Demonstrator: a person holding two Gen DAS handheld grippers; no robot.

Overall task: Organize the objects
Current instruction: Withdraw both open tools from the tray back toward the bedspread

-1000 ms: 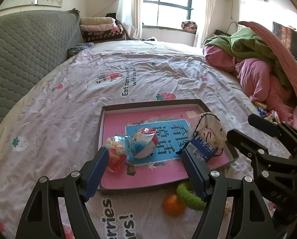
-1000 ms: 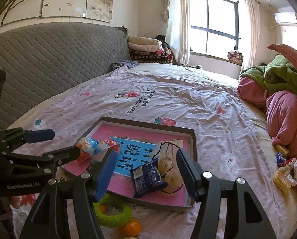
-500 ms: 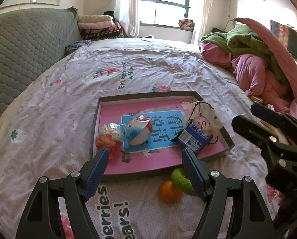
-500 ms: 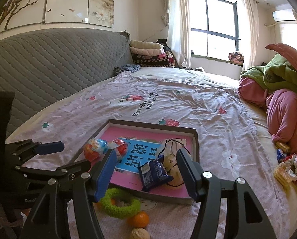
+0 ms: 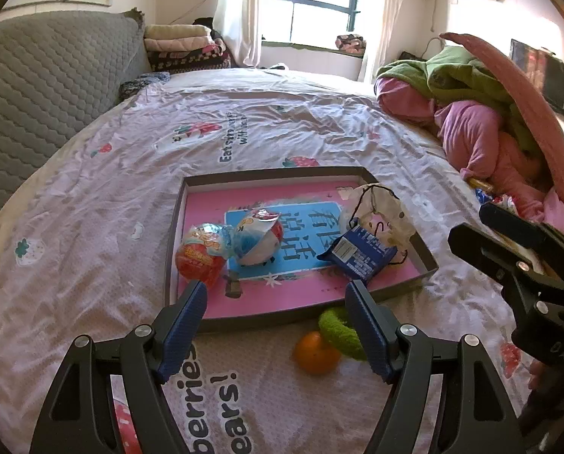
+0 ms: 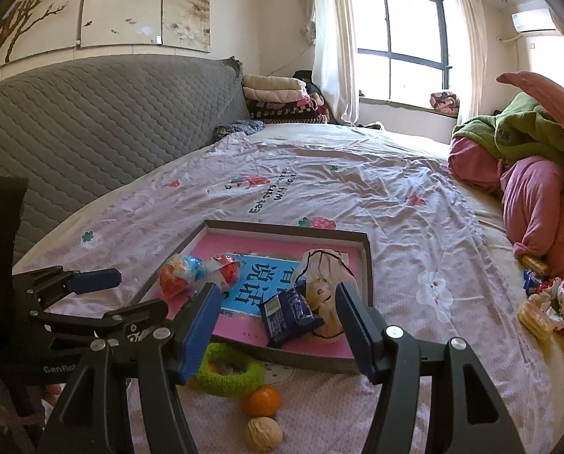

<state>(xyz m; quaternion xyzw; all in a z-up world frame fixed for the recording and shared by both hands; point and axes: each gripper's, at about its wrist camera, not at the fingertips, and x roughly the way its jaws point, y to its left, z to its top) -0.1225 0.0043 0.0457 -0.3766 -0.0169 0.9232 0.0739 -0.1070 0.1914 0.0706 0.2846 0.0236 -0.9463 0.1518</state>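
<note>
A shallow box tray (image 5: 267, 176) (image 6: 365, 261) with a pink floor lies on the bed. Inside it are two round snack packets (image 5: 200, 251) (image 6: 179, 272), a blue wrapped snack (image 5: 357, 253) (image 6: 287, 312) and a small white drawstring pouch (image 5: 380, 208) (image 6: 321, 278). In front of the tray on the sheet lie a green fuzzy ring (image 5: 335, 331) (image 6: 225, 372), an orange (image 5: 316, 352) (image 6: 261, 401) and a walnut (image 6: 263, 433). My left gripper (image 5: 276, 300) hangs open above the tray's near edge, holding nothing. My right gripper (image 6: 276, 302) is open too, over the blue snack, and empty.
A grey quilted headboard (image 6: 92, 121) runs along the left. Pink and green bedding (image 5: 482, 113) is heaped at the right, with loose snack wrappers (image 6: 543, 302) beside it. Folded blankets (image 6: 278, 98) sit by the window. Flat printed sheet lies beyond the tray.
Both grippers have drawn back from the tray, so it looks smaller and farther. The ring and orange show more fully and the walnut has come into the right wrist view. Jaws are unchanged.
</note>
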